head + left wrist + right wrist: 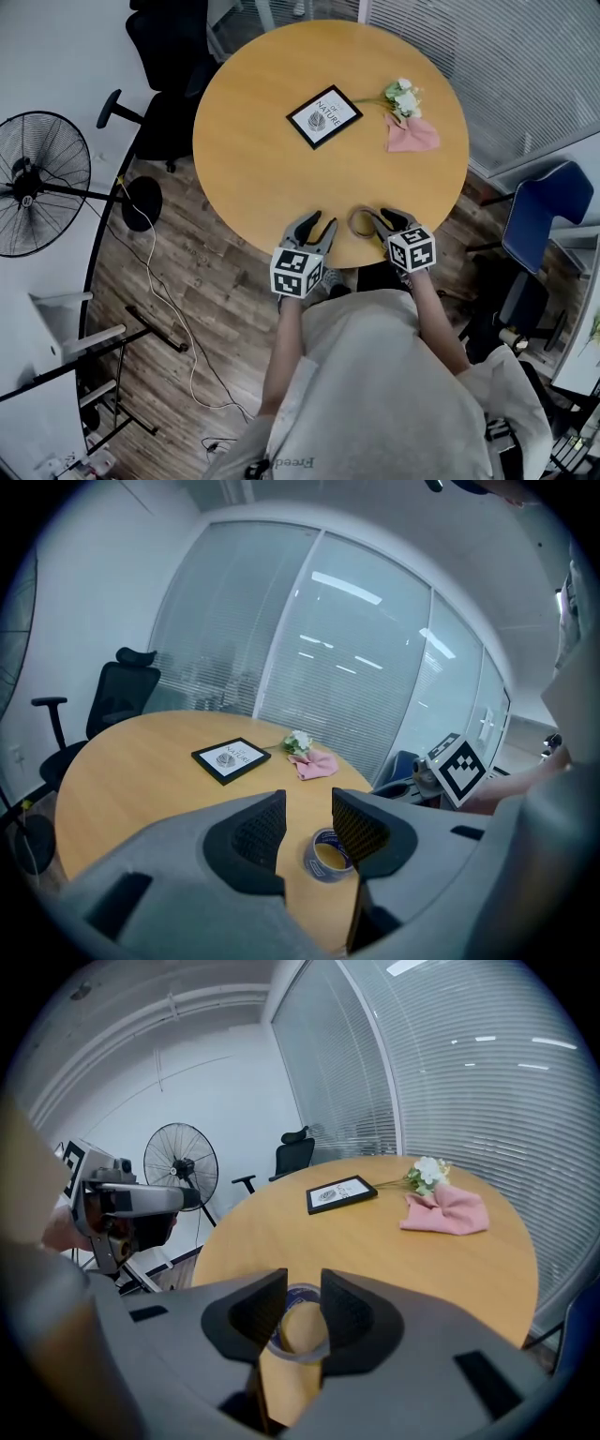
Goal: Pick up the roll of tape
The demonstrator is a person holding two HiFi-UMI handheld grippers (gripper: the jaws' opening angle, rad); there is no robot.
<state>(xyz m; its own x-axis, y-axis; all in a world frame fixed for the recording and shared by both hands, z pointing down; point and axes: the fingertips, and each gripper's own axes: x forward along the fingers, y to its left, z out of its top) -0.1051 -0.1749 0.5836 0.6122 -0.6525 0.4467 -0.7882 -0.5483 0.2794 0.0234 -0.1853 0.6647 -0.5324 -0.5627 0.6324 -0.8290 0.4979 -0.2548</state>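
The roll of tape lies flat on the counter, near its edge in front of you. Your right gripper sits right at it, jaws narrowly apart with the roll showing in the gap. Your left gripper is just beside it, jaws apart on nothing.

Black-framed print reading "NATURE", smaller word above it too small to read
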